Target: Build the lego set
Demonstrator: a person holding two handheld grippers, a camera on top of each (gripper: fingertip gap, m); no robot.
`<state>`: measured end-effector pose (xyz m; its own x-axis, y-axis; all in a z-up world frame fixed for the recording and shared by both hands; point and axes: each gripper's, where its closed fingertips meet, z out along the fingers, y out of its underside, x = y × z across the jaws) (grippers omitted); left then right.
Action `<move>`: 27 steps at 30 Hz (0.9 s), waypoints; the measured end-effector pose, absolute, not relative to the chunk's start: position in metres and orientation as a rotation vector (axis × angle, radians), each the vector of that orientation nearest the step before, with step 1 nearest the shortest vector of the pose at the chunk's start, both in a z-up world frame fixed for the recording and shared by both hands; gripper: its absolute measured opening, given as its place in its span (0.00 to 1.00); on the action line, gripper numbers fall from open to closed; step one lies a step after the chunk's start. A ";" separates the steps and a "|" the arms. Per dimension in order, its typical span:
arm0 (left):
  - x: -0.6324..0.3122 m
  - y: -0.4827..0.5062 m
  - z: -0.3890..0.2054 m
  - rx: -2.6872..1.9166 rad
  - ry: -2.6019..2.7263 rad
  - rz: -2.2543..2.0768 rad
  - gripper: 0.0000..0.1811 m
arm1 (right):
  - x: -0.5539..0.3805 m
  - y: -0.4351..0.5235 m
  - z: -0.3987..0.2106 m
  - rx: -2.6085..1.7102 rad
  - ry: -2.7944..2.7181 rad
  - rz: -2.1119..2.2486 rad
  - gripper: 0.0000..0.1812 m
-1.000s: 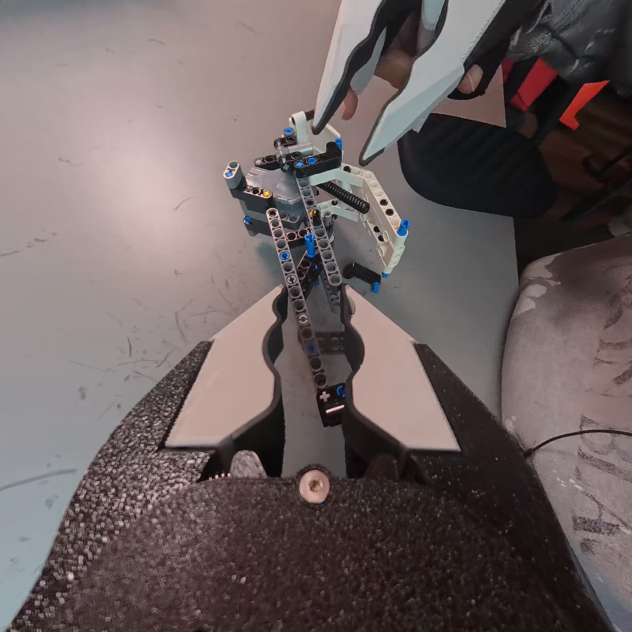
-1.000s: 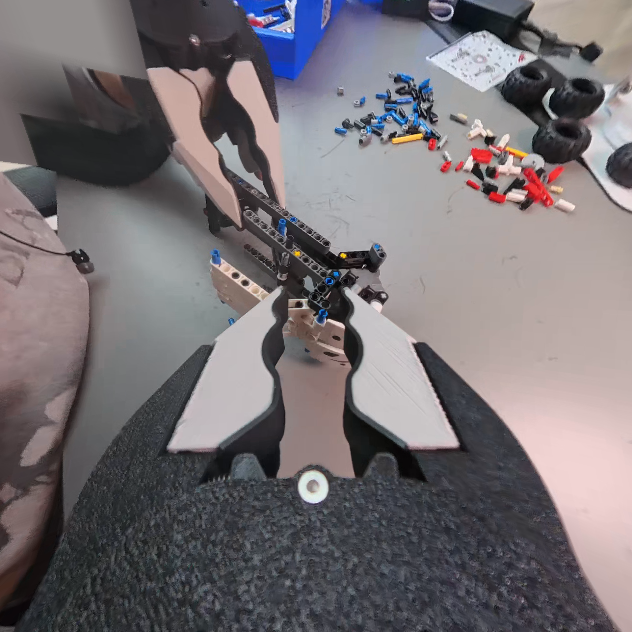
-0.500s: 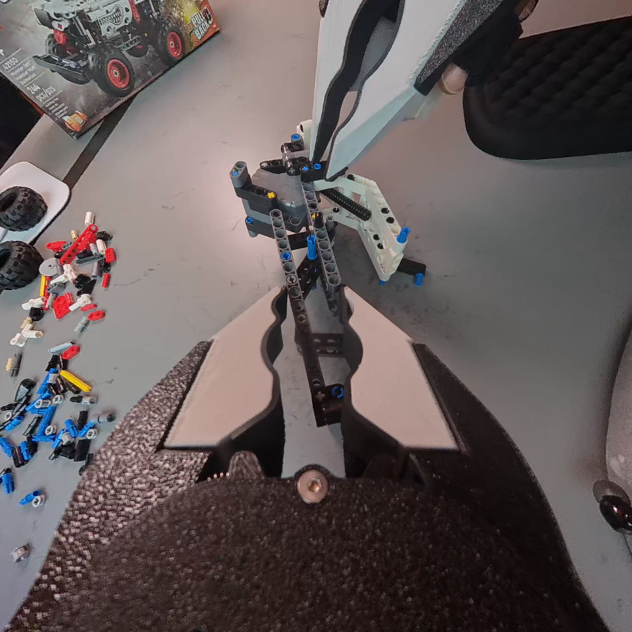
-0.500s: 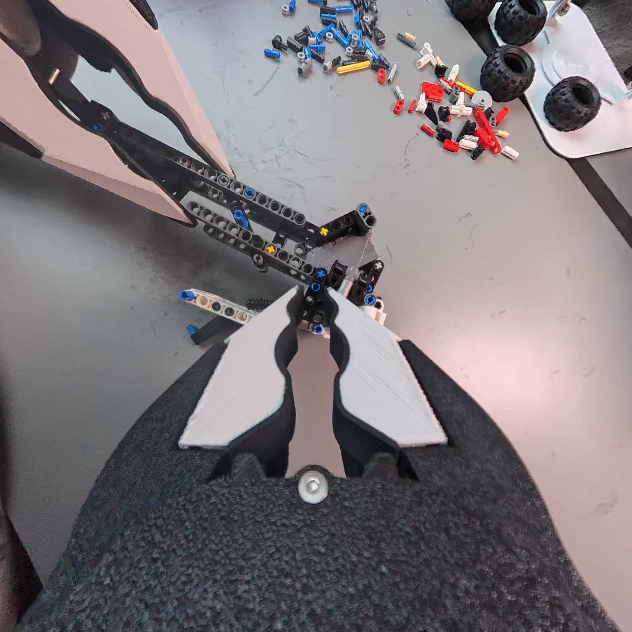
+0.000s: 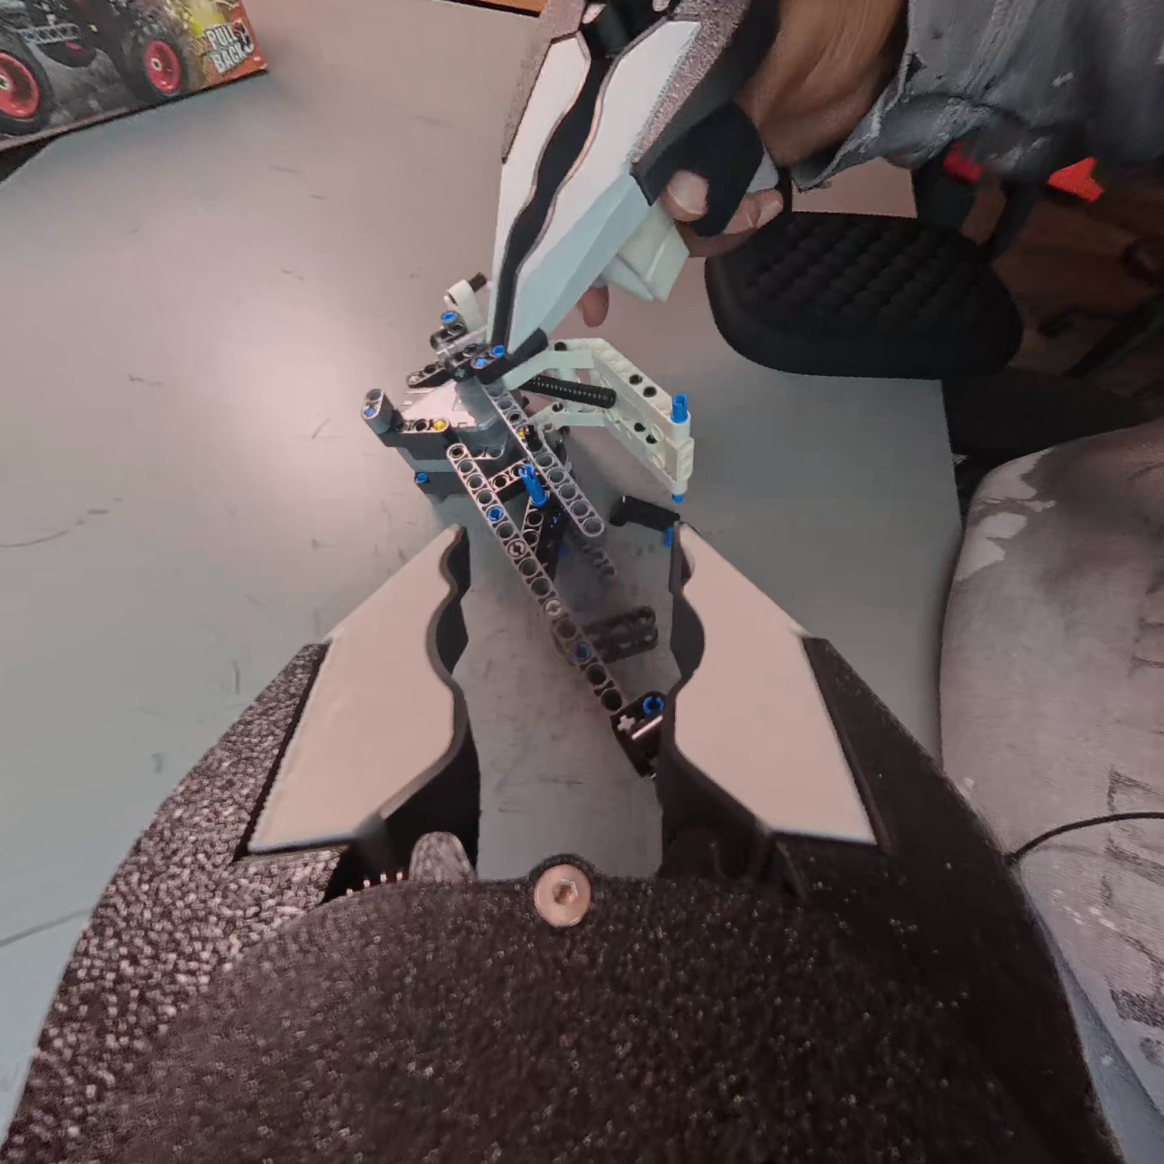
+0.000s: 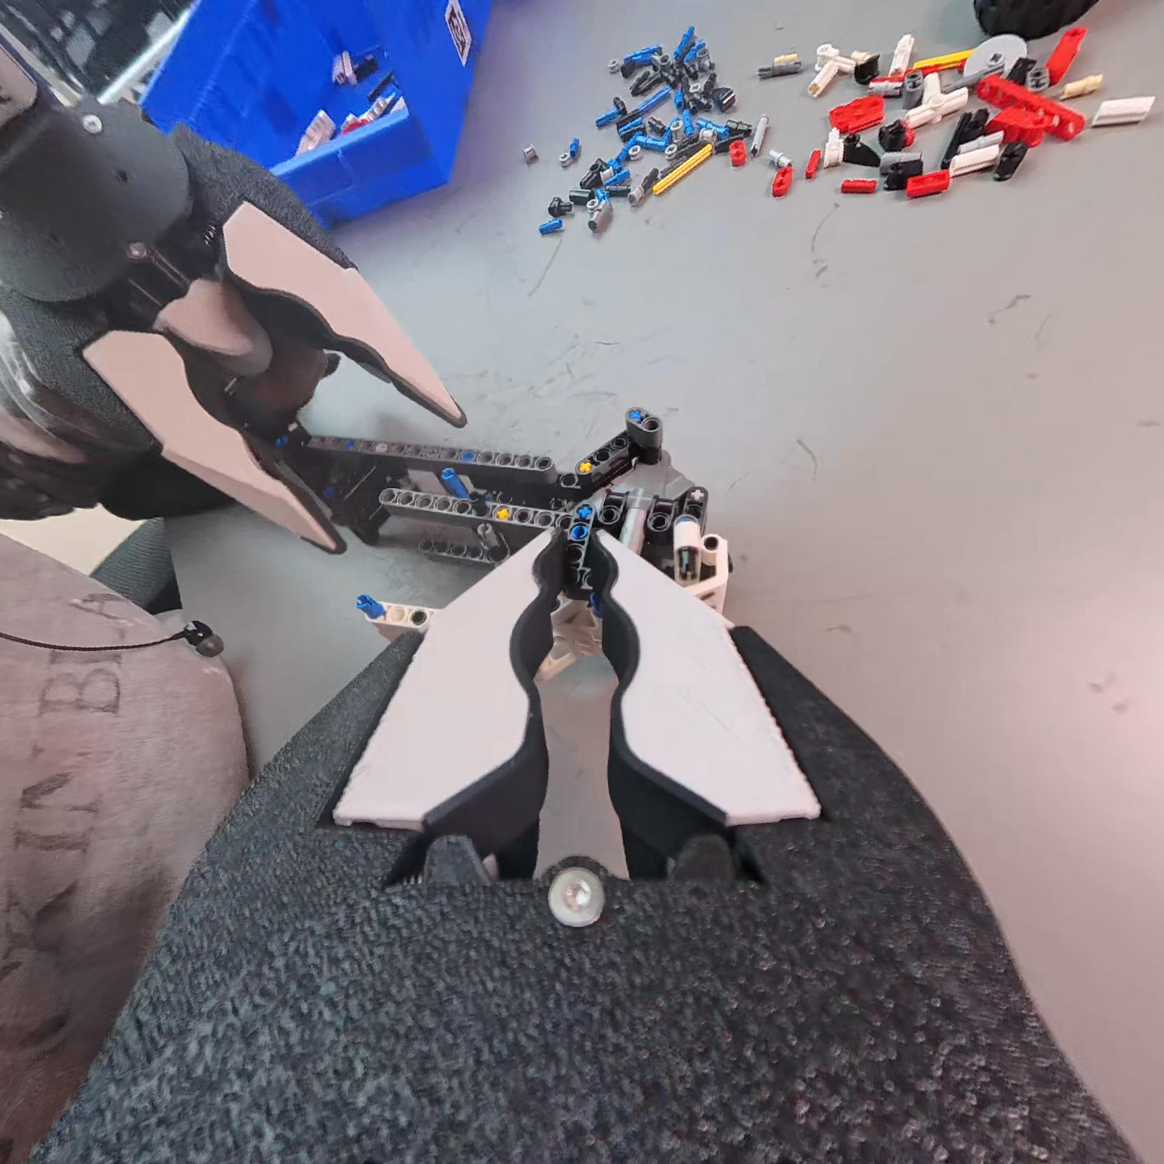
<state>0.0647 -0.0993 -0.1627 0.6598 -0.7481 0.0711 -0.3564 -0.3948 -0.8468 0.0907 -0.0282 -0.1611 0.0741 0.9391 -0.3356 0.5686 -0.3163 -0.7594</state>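
The frame [image 5: 523,479], a half-built lego chassis of grey and black beams with a white side piece, is seen at the centre of the left wrist view, resting on the grey table [image 5: 189,378]. The left gripper [image 5: 570,548] is spread wide around the near end of the long grey beam [image 5: 542,586]; the beam's black end piece lies against the inner edge of the right-hand finger, but no clamping is shown. The right gripper [image 6: 576,535] is drawn narrow and is closed on a black pinned piece [image 6: 579,535] at the frame's far end, at the centre of the right wrist view. In that view the frame [image 6: 479,497] lies across the middle, with the left gripper [image 6: 397,479] at its left end. Loose parts [image 6: 819,119] are scattered at the upper right, and a blue bin [image 6: 327,101] stands at the upper left. A box [image 5: 113,57] is seen in the upper left of the left wrist view.
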 end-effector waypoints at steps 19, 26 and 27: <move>0.045 -0.092 -0.162 -2.097 0.506 -0.935 0.24 | 0.082 -0.013 -0.153 -2.231 -1.036 1.756 0.03; 0.039 -0.088 -0.156 -2.059 0.397 -1.065 0.21 | 0.081 -0.018 -0.131 -1.926 -1.283 1.676 0.14; 0.037 -0.087 -0.155 -2.049 0.365 -1.102 0.21 | 0.082 -0.023 -0.126 -1.827 -1.367 1.628 0.19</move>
<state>0.0369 -0.0865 -0.1553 0.5854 -0.5613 0.5851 0.1009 -0.6656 -0.7395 0.0824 -0.0225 -0.1262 -0.1178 0.8105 -0.5738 0.4251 -0.4810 -0.7668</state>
